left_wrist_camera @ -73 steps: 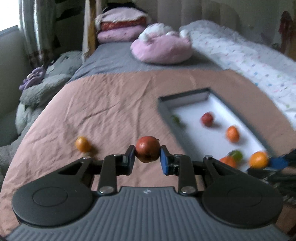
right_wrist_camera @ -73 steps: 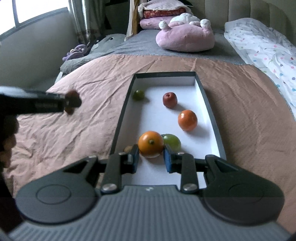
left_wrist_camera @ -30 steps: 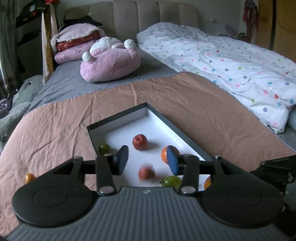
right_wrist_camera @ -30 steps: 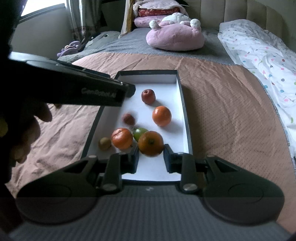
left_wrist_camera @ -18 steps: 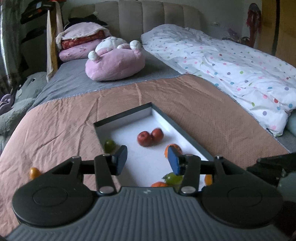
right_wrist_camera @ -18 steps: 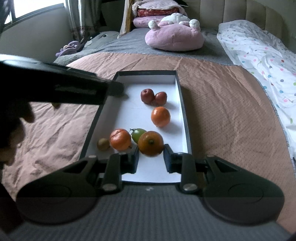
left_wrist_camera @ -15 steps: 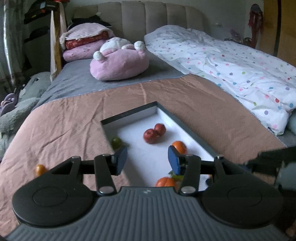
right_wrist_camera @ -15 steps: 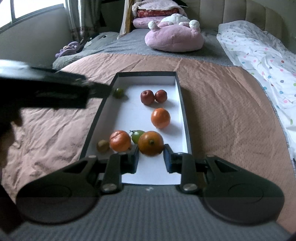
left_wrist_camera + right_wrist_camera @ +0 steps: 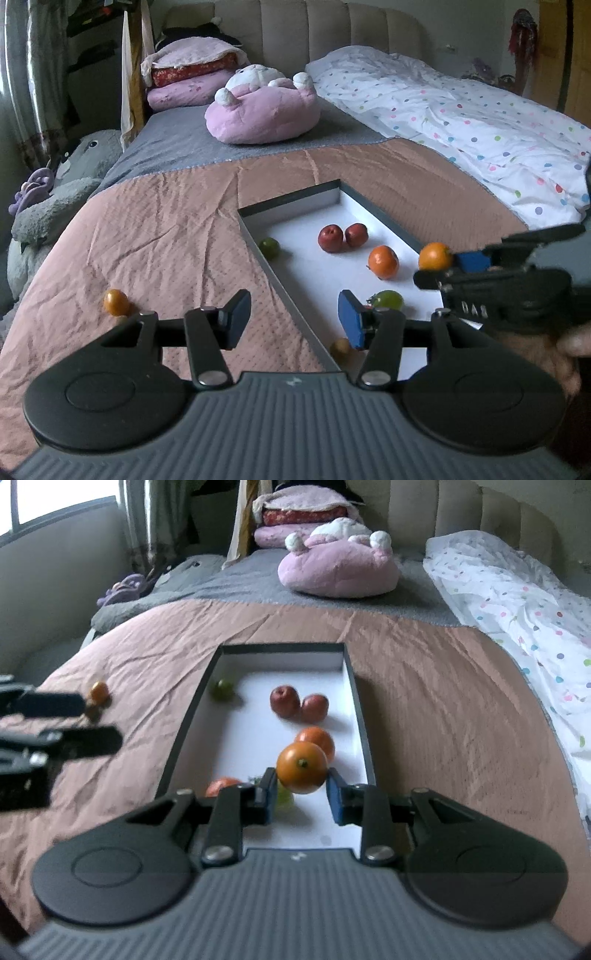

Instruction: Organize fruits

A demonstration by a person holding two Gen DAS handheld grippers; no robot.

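the right gripper is closed on an orange, its two pads pressing the fruit's sides, and holds it above the near half of the tray. in the left wrist view the same orange shows at the tip of that gripper, over the tray's right wall.

the left gripper holds nothing; its jaws stand apart and are opening, with only the tray's left wall and blanket seen between them. it hangs over the tray's left edge, near the front.

the tray is a long, dark-walled box with a white floor, lying on the pinkish-brown blanket. inside it: two red fruits touching each other in the far half, a small green fruit in the far left corner, a second orange just behind the held one, a green fruit and a reddish-orange one near the front, and a small brownish fruit by the near left wall.

outside the tray, a small orange fruit lies on the blanket to the left, well apart from the tray. a pink plush and folded pillows sit at the head of the bed, and a spotted white quilt covers the right side.
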